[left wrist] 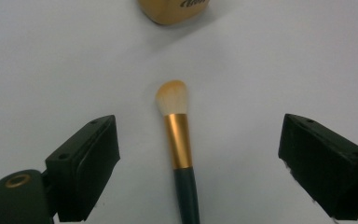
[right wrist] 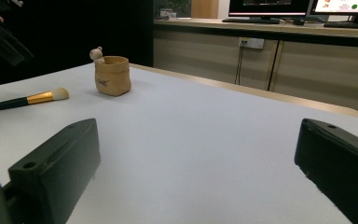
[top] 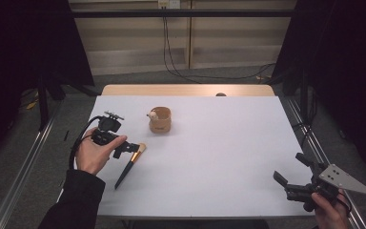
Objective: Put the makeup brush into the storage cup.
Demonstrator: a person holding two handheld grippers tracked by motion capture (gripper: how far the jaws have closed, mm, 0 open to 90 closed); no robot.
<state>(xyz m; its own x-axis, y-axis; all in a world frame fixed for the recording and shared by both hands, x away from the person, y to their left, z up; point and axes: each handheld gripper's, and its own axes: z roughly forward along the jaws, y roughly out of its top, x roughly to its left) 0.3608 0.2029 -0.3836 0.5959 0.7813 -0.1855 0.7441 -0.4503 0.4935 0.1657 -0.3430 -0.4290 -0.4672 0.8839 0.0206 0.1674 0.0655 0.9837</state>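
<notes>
Two things are lying on the white table [top: 219, 157] in front of you: a makeup brush [top: 130, 165] and a small tan pot [top: 160, 120] just beyond its bristles. Your left gripper [top: 126, 147] is hovering over the brush with its jaws standing wide apart, the gold ferrule and dark handle lying between them untouched. Nothing is sitting between the brush tip and the pot, which is carrying a little pale figure on its rim. Your right gripper [top: 286, 183] is waiting well apart at the near right corner, jaws spread, gripping nothing.
</notes>
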